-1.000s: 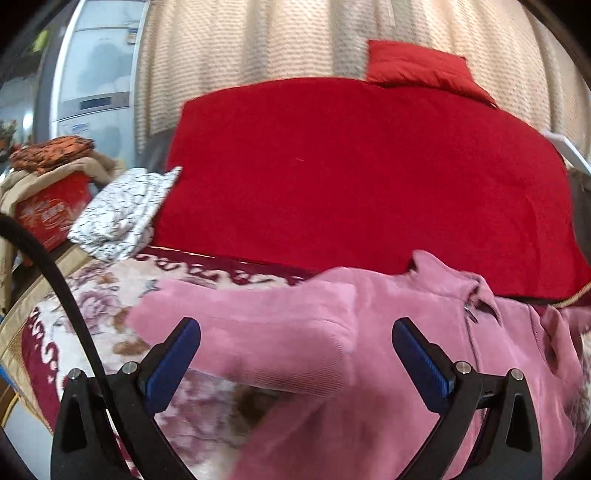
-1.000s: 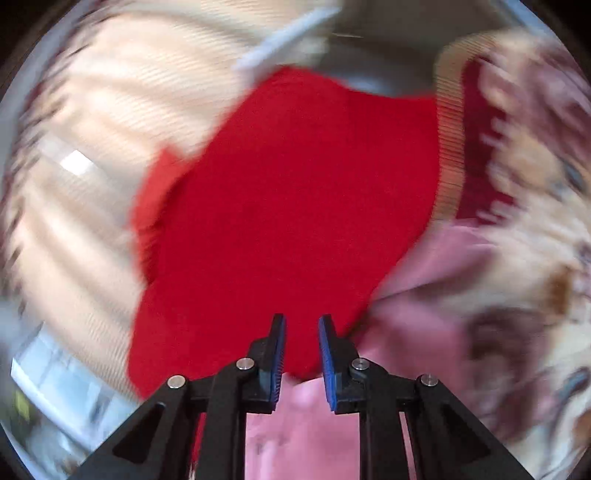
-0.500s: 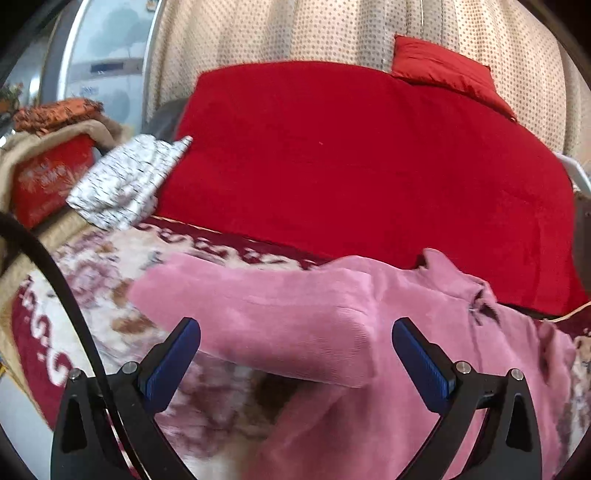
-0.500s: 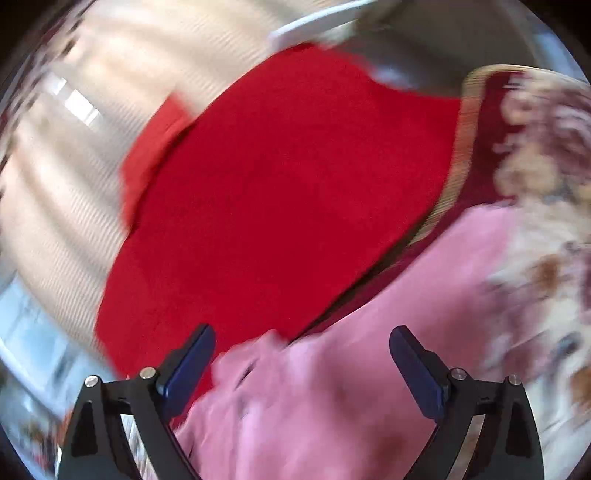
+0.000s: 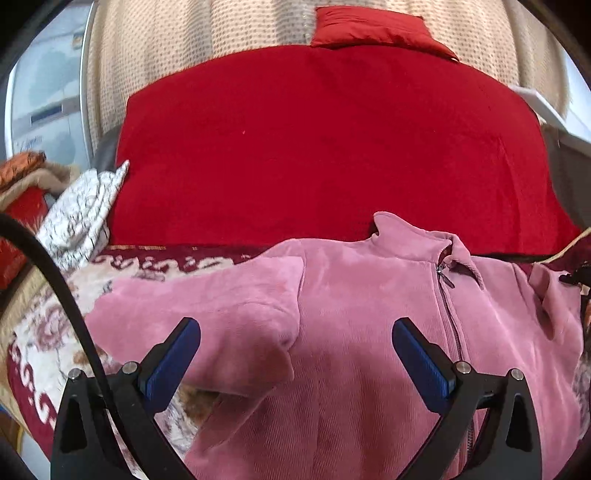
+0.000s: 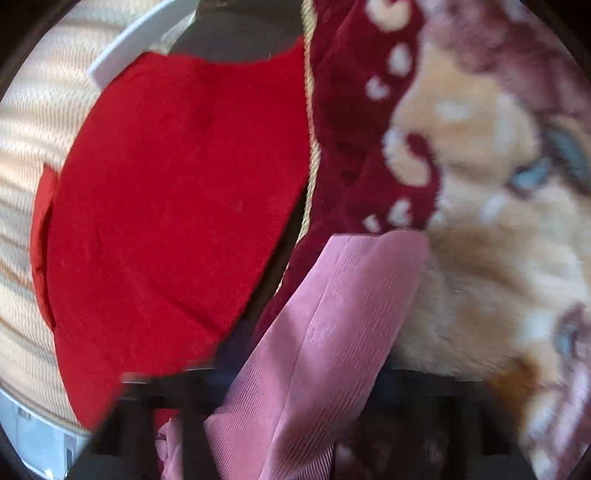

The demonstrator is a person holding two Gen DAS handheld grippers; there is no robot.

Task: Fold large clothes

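Observation:
A pink zip-up fleece jacket (image 5: pixel 369 314) lies front up on a floral blanket (image 5: pixel 48 332). Its left sleeve (image 5: pixel 221 317) is folded across toward the body. My left gripper (image 5: pixel 295 354) is open and empty, hovering just above the sleeve and chest. In the right wrist view the other pink sleeve (image 6: pixel 325 332) runs up from between the blurred fingers of my right gripper (image 6: pixel 295 406). The blur hides whether the jaws are closed on it.
A red blanket (image 5: pixel 332 147) covers the bed behind the jacket, with a red pillow (image 5: pixel 369 29) beyond it. A patterned white cloth (image 5: pixel 81 210) and a pile of fabrics (image 5: pixel 22 177) sit at the left. A beige curtain (image 5: pixel 203 44) hangs at the back.
The right gripper opened from shut half a second ago, then dropped onto the right sleeve and now blurs. The left gripper stayed open, shifting slightly over the folded left sleeve.

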